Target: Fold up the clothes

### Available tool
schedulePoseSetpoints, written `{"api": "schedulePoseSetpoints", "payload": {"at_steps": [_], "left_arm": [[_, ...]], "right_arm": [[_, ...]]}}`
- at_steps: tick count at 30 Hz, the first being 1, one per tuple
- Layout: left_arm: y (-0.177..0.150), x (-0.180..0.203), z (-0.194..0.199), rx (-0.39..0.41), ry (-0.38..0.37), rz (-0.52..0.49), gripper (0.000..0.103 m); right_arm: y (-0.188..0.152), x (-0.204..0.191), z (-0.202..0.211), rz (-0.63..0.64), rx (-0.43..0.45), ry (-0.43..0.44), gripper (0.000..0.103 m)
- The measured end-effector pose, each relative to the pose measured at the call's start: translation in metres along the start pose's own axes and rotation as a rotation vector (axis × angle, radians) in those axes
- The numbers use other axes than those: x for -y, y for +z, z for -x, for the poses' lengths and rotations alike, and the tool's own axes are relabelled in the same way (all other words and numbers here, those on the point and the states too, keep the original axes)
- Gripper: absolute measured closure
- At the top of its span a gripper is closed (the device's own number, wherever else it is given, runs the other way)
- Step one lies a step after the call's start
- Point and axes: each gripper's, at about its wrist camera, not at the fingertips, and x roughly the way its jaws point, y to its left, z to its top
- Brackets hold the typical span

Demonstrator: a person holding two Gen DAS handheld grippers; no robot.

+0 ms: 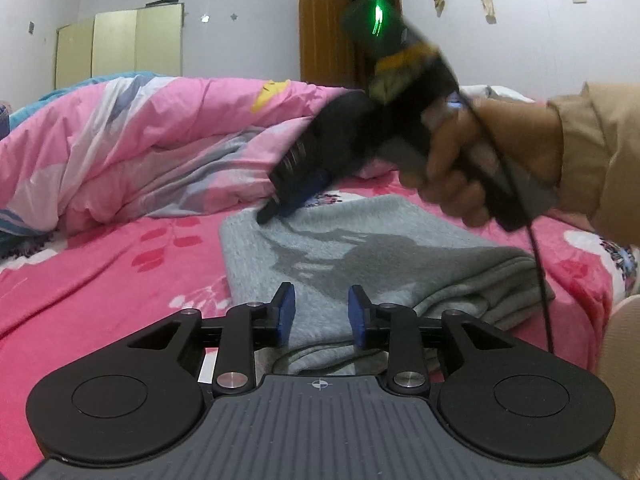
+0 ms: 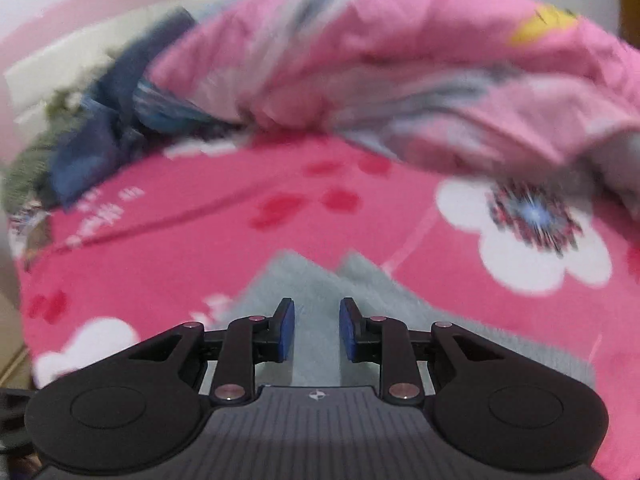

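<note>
The grey garment (image 1: 360, 256) lay folded into a thick stack on the pink flowered bedsheet (image 1: 100, 280), near the front edge of the bed, with the rumpled pink quilt (image 1: 160, 132) heaped behind it.

The left tongs (image 1: 322, 316) sat low and nearly level at the near edge of the stack, blue pads (image 1: 287, 312) parted by a modest gap with only the top of the cloth showing between them; the pads did not press on it.

Seen from the left wrist camera, the right tongs (image 1: 266, 212) angled steeply down from the upper right, their dark tips at the far left corner of the garment (blurred, so whether they touched the cloth could not be told). The person's hand (image 1: 472, 168) wrapped the grip, a tan sleeve (image 1: 592, 148) running off to the right and a black cable (image 1: 538, 264) hanging from it.

In the right wrist view those tongs (image 2: 317, 328) stood a little apart above the grey corners, nothing between the pads.
</note>
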Motion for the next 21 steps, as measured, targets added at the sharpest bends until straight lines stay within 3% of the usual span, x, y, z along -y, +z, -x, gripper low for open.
{"api": "schedulePoseSetpoints", "payload": {"at_steps": [3, 5, 7, 14, 18, 21], "left_arm": [[0.000, -0.001, -0.001, -0.001, -0.002, 0.004, 0.073], [0.000, -0.001, -0.002, 0.002, 0.018, 0.002, 0.072], [0.000, -0.003, -0.003, 0.000, 0.031, 0.013, 0.070], [0.007, -0.019, 0.005, 0.019, 0.067, 0.091, 0.068], [0.009, -0.054, 0.003, 0.004, 0.063, 0.264, 0.067], [0.010, -0.089, -0.005, -0.017, 0.028, 0.441, 0.067]], "right_arm": [[0.001, -0.011, -0.018, 0.006, -0.009, 0.038, 0.076], [-0.009, -0.015, -0.049, 0.024, -0.047, -0.006, 0.077], [-0.014, -0.019, -0.057, 0.048, -0.016, -0.025, 0.077], [-0.004, -0.004, -0.001, -0.028, 0.069, -0.090, 0.075], [-0.021, 0.016, 0.034, -0.195, 0.130, -0.048, 0.070], [-0.047, 0.000, 0.064, -0.180, 0.185, 0.021, 0.063]]}}
